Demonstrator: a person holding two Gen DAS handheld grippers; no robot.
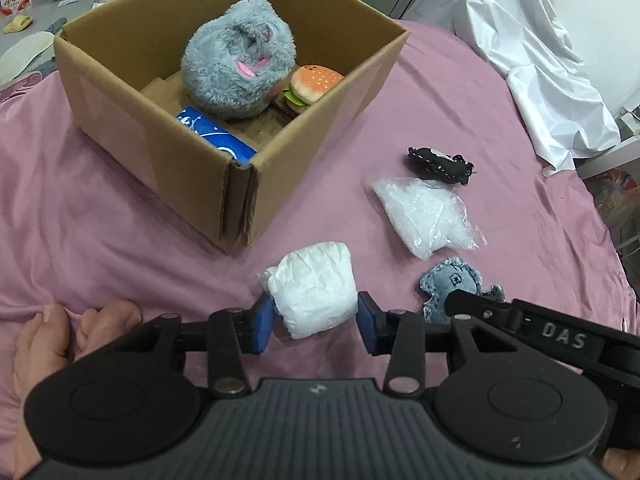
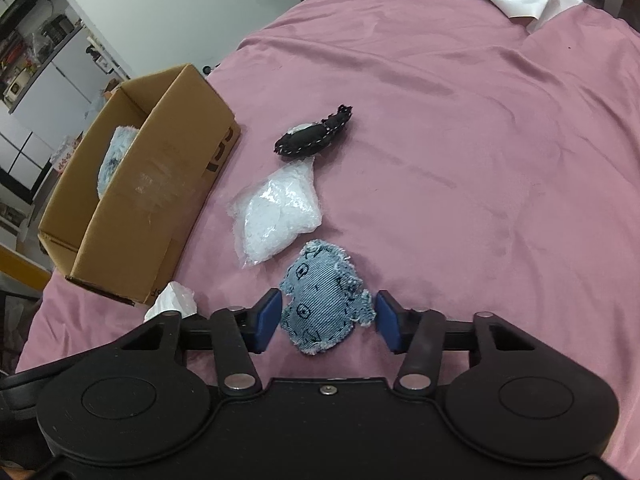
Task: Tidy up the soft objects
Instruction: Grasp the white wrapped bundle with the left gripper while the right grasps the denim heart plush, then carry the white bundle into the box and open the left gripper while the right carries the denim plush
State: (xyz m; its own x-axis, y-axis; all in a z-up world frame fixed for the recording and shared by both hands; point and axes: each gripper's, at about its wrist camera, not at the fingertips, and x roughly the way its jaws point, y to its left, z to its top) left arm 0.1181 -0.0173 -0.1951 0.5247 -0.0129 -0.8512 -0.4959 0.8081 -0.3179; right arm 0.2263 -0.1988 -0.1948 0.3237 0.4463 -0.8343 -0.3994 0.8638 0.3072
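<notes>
Pink cloth (image 1: 100,220) covers the bed, with a white sheet (image 1: 540,60) at the upper right. A cardboard box (image 1: 132,120) in the upper left holds a grey fluffy toy (image 1: 236,60), a burger toy (image 1: 314,84) and a blue pack (image 1: 216,138), partly hidden by the box wall.

The left gripper (image 1: 316,320) is spread apart around a white wrapped bundle (image 1: 316,288); I cannot tell if the pads touch it. The right gripper (image 2: 326,320) is spread apart around a denim toy (image 2: 324,296), with gaps on both sides.

Above lie a clear bag (image 2: 276,212) and a black toy (image 2: 314,134).
</notes>
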